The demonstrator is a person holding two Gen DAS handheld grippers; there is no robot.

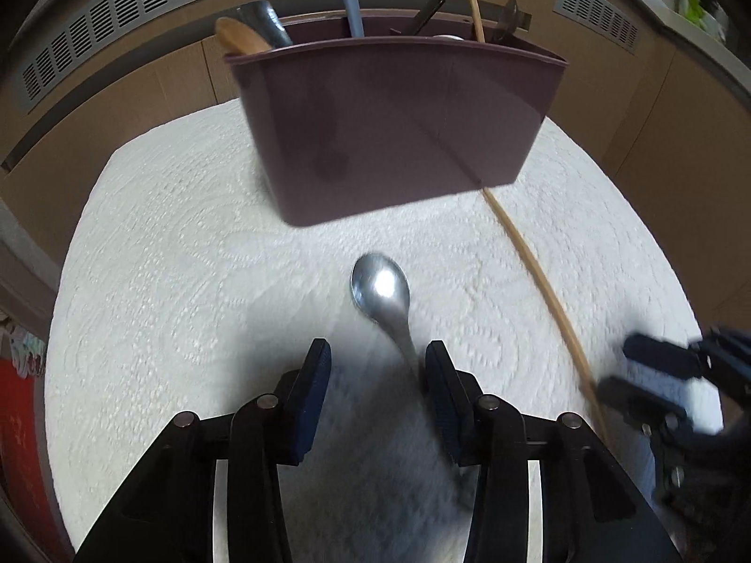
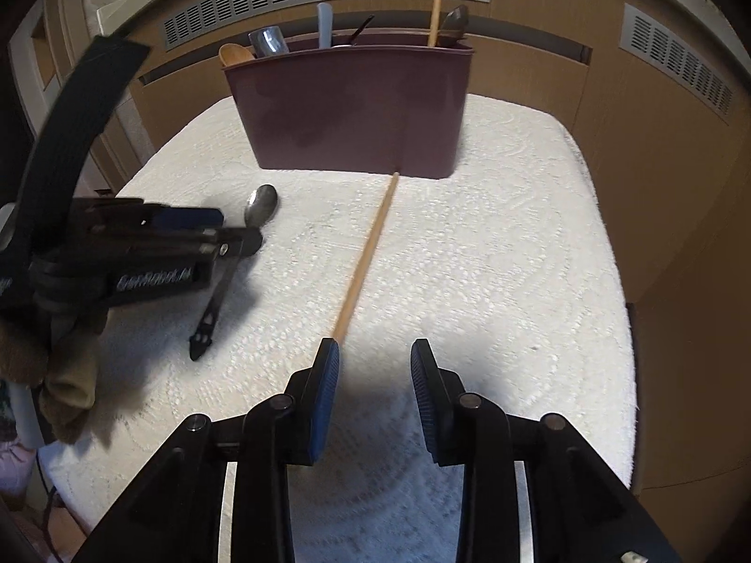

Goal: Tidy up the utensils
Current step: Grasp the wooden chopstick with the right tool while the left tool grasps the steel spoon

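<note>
Shiny steel spoon (image 1: 381, 287) lies on white textured cloth (image 1: 164, 258) before the maroon plastic caddy (image 1: 394, 126). Left gripper (image 1: 378, 356) fingers straddle its handle, unclamped; right gripper (image 2: 374, 361) fingers apart, empty. Likely stiff, slippery: grip mid-handle.

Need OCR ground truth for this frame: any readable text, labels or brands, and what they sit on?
"GetRobot.AI", blurred and only roughly legible: on the side of the left gripper, seen from the right wrist view.
No other text: none on the maroon utensil caddy, spoon, chopstick or white towel.
</note>
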